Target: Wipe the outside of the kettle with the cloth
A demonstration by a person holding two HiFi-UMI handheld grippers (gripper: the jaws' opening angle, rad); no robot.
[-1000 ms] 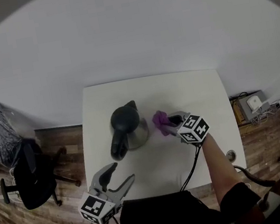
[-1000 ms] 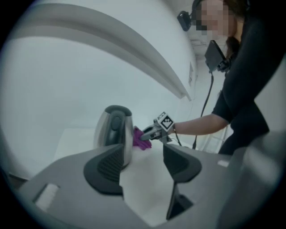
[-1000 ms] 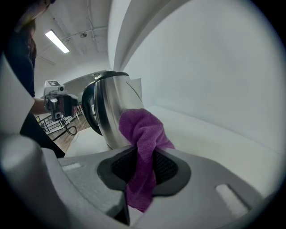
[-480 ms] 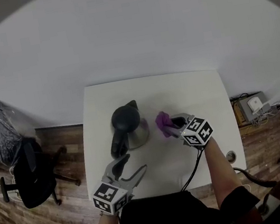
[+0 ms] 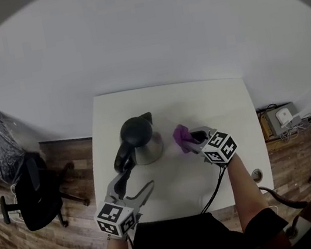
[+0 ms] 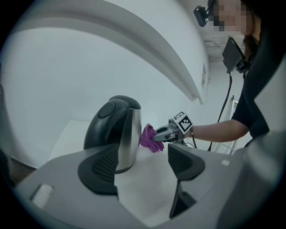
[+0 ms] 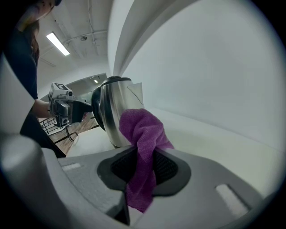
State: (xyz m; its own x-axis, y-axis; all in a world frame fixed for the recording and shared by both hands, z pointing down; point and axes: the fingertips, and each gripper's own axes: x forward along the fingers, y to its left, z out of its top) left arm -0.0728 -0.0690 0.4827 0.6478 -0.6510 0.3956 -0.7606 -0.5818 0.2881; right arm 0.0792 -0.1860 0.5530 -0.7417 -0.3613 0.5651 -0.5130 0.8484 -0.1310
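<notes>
A steel kettle (image 5: 138,134) with a black lid and handle stands on the white table (image 5: 204,97). My left gripper (image 5: 134,183) is open just below the handle, not touching it; its jaws have just been opening, and nothing lies between them. In the left gripper view the kettle (image 6: 115,133) stands beyond the left pad (image 6: 101,168). My right gripper (image 5: 197,138) is shut on a purple cloth (image 5: 181,136) right of the kettle. In the right gripper view the cloth (image 7: 141,134) hangs bunched between the pads, close to the kettle's steel wall (image 7: 114,117); whether they touch I cannot tell.
A black office chair (image 5: 34,196) stands on the wooden floor left of the table. A grey box (image 5: 282,116) with cables lies on the floor at the right. A white wall runs behind the table. A black cable (image 5: 214,185) trails from my right gripper.
My left gripper has moved up from the table's near edge toward the kettle's handle, and its jaws stand wider. The right gripper with the cloth has barely shifted.
</notes>
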